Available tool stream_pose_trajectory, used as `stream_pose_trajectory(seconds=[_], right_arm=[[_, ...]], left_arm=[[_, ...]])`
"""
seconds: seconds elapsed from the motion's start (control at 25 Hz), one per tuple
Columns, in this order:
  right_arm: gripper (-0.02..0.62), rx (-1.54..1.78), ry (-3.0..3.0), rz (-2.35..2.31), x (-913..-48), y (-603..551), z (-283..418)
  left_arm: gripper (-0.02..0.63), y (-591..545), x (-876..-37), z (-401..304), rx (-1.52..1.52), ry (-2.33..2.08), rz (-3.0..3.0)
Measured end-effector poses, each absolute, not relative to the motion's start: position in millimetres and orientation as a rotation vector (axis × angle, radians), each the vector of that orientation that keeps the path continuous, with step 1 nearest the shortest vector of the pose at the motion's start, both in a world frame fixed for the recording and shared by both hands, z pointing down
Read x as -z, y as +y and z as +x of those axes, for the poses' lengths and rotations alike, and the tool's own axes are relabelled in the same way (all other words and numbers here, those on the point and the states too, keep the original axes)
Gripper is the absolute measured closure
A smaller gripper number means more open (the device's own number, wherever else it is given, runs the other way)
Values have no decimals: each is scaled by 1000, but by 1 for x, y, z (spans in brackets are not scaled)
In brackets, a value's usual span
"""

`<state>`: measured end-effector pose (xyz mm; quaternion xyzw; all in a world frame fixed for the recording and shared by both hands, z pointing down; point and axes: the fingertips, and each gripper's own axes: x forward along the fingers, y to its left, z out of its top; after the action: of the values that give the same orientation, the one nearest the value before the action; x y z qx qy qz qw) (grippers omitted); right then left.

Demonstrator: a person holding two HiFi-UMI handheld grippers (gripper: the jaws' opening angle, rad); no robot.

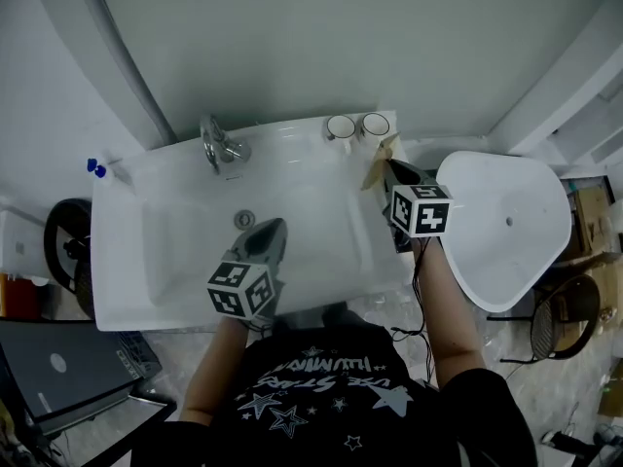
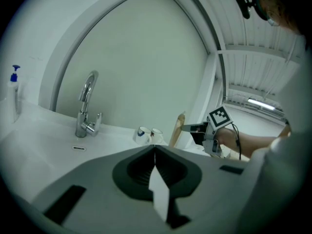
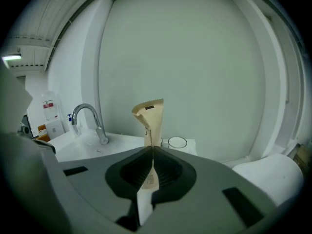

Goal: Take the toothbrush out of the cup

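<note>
Nearest, two grippers are over the sink [image 1: 321,212]: the left gripper [image 2: 155,149] has its jaws pressed together with nothing between them. The right gripper [image 3: 152,149] is clamped on one toothbrush [image 3: 149,117] in a beige paper wrapper, which stands up from its jaws. Just beyond that gripper's tip two cups [image 1: 341,126] stand side by side, clear of the toothbrush, and one faucet [image 1: 220,146] sits farther to its left.

Faucet [image 1: 222,149], cups [image 1: 341,126] along sink's [image 1: 321,197] back rim
</note>
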<state>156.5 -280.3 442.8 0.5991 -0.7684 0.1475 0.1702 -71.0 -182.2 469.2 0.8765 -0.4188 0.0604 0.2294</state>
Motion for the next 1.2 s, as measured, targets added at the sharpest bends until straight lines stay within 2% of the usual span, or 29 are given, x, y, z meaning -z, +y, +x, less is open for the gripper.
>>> stream_pose_trajectory(seconds=[0.52, 1.2], right_arm=[[575, -671, -1903, 1510, -514, -219, 168], [575, -827, -1747, 1660, -582, -288, 180]], left_arm=[[588, -160, -480, -66, -170, -1067, 2419], [588, -174, -492, -87, -194, -1157, 2353]])
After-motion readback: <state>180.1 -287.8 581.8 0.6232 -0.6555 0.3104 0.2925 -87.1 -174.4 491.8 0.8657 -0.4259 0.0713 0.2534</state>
